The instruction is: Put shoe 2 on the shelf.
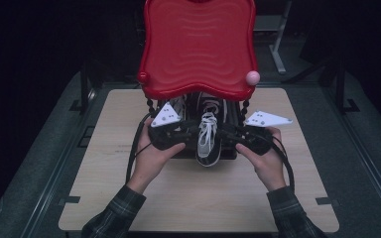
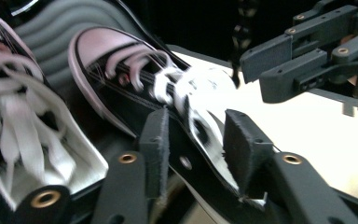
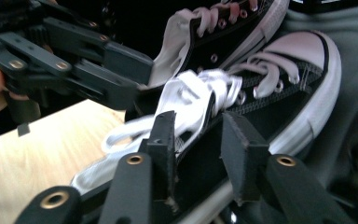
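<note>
A black sneaker with a white toe cap and white laces [image 1: 208,141] lies on a low dark stand under a red tray-like top, toe pointing away from me. A bunch of its laces [image 2: 182,86] sits over the tongue. My left gripper [image 2: 198,140] is open, its pads on either side of the shoe's upper edge with a gap. From the other side, my right gripper [image 3: 198,140] is open around the shoe's side, the laces [image 3: 196,93] just ahead of it. In the high view the left gripper [image 1: 191,131] and right gripper [image 1: 224,134] flank the shoe.
A second sneaker [image 2: 23,121] lies next to the first. The red wavy top [image 1: 201,49] with a pink ball [image 1: 253,77] at its corner overhangs the shoes. The stand sits on a light wooden table [image 1: 129,198] with dark floor around it.
</note>
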`<state>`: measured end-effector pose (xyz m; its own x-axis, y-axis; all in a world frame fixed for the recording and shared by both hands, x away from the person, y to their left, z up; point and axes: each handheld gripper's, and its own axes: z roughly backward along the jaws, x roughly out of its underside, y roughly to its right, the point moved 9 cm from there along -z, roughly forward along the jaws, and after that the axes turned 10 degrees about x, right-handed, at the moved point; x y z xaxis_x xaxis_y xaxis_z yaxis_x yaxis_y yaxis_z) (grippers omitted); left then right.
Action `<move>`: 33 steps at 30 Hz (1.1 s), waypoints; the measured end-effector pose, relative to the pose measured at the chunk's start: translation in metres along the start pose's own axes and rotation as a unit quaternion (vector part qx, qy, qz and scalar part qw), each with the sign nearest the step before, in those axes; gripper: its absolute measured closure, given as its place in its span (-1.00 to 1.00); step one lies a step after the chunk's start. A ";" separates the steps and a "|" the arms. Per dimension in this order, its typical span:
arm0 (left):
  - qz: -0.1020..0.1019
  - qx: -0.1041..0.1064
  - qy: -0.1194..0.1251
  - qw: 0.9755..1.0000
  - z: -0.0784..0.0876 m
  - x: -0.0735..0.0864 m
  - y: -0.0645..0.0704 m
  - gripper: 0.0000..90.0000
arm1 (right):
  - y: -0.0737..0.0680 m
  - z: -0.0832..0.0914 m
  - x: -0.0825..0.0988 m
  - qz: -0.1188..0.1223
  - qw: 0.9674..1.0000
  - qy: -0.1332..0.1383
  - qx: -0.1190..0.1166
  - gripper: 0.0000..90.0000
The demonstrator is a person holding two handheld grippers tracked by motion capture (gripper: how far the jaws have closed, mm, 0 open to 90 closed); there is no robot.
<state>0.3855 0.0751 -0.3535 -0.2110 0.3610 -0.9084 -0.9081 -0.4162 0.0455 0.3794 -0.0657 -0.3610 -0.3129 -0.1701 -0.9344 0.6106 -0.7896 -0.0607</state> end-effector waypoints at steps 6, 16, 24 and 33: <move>0.009 0.015 -0.018 1.000 0.010 0.021 0.012 0.13 | -0.005 0.016 0.031 0.010 0.999 -0.034 0.001 0.25; 0.015 0.044 -0.086 0.995 -0.012 0.091 0.024 0.01 | -0.016 0.007 0.092 0.032 0.995 -0.096 -0.009 0.11; 0.000 0.050 -0.090 0.995 -0.030 0.095 0.026 0.00 | -0.023 -0.004 0.100 0.048 0.993 -0.105 -0.009 0.13; -0.026 0.057 -0.090 0.994 -0.032 0.090 0.028 0.17 | -0.026 -0.007 0.097 0.052 0.993 -0.108 -0.005 0.20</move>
<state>0.3520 0.0694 -0.4473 -0.2148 0.5276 -0.8219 -0.9525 -0.2992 0.0568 0.3384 -0.0570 -0.4526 -0.3965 -0.3731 -0.8388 0.6541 -0.7559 0.0270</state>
